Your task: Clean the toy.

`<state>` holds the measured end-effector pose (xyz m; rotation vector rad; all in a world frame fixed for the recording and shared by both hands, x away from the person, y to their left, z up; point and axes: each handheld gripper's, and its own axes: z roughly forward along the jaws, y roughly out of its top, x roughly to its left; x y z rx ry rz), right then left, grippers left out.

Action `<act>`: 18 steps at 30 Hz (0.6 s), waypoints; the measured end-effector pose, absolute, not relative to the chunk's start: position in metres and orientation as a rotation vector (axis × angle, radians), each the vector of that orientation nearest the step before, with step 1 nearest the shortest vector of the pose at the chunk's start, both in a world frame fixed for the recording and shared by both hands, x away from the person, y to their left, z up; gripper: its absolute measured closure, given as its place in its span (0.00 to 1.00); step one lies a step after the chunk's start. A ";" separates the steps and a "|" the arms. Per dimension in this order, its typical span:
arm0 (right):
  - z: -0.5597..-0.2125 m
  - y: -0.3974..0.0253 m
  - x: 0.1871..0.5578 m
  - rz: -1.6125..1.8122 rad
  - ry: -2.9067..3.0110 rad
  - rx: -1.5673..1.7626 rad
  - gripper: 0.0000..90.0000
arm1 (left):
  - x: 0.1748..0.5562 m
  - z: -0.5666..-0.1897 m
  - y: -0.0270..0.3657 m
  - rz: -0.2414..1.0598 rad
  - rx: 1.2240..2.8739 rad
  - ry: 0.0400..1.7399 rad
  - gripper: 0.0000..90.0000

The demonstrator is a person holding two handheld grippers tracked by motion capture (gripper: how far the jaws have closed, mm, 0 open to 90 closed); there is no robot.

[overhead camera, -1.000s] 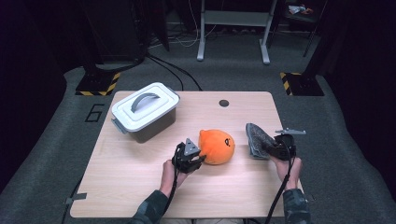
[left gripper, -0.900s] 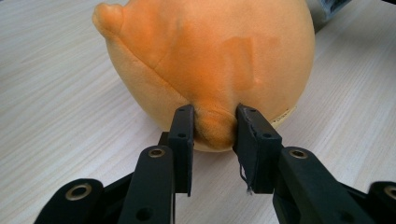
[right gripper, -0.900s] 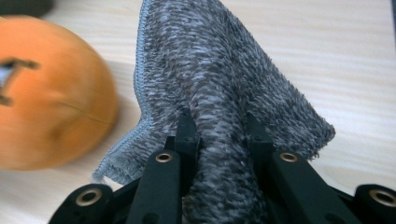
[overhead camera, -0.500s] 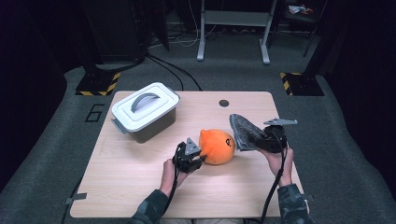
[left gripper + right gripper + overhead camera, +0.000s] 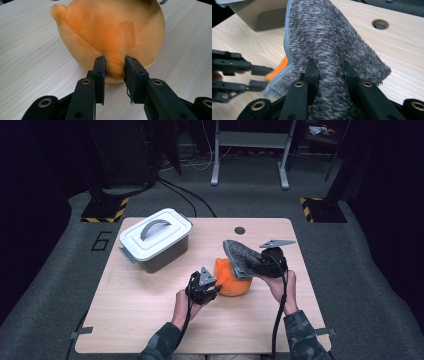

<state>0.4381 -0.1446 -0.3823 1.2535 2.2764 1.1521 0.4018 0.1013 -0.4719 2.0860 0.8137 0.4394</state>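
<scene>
Left tool [image 5: 113, 68] pinches a fold of the round orange plush ball [image 5: 231, 279] mid-counter; right tool [image 5: 328, 72] grips the grey fuzzy cloth [image 5: 241, 258] draped over it. Thin pinch — wiping could tug the ball free.

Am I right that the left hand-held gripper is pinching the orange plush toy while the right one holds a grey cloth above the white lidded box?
Not quite: the grey cloth in the right hand-held gripper hangs over the orange plush toy, not the white lidded box, as the high view shows. The left hand-held gripper does pinch the toy.
</scene>
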 end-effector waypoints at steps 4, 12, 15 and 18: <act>-0.381 -0.125 0.441 1.142 2.305 1.207 0.79 | 0.401 -0.471 0.101 0.435 2.090 0.807 0.80; -0.388 -0.095 0.448 1.105 2.369 1.164 0.79 | 0.400 -0.472 0.101 0.440 2.085 0.790 0.81; -0.393 -0.088 0.450 1.102 2.386 1.140 0.78 | 0.400 -0.471 0.100 0.448 2.083 0.785 0.82; -0.398 -0.084 0.451 1.076 2.392 1.145 0.78 | 0.399 -0.471 0.100 0.445 2.084 0.777 0.83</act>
